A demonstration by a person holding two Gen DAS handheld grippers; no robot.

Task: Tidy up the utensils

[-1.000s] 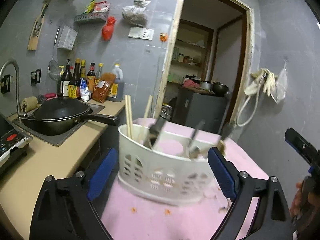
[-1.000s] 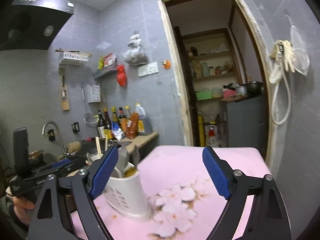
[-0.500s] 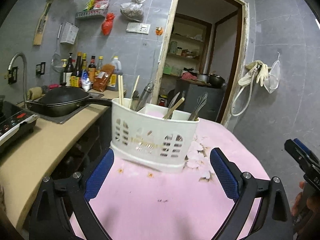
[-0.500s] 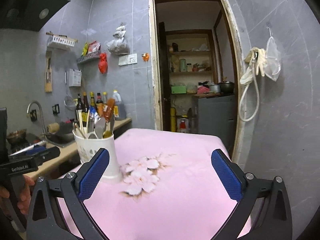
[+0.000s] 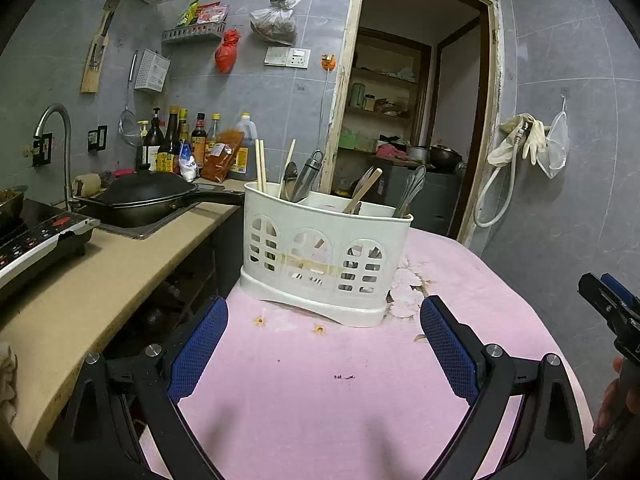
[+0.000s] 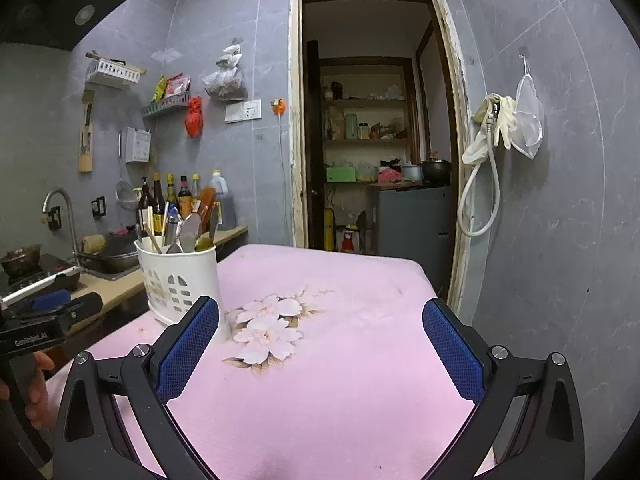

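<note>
While both grippers hovered over the pink floral tablecloth (image 5: 460,280), the white utensil caddy (image 5: 324,256) stood upright at the centre of the left wrist view, on the cloth's far left corner beside the beige counter (image 5: 100,280). The left gripper (image 5: 323,346) sat at the bottom of that frame with its blue pads spread wide and nothing between them; the caddy stood just beyond its fingertips, apart from them.

In the caddy, a pair of chopsticks (image 5: 261,164) rose from the left compartment beside dark metal utensils (image 5: 304,176), a wooden handle (image 5: 362,195) leaned in the middle section, and metal cutlery (image 5: 412,190) stood at the right end.

In the right wrist view, the right gripper (image 6: 321,346) filled the lower frame, jaws having just opened fully, released over bare cloth and a printed flower. The caddy appeared at centre left there, just behind its left pad. A black wok (image 5: 148,196) rested on the counter at left.
</note>
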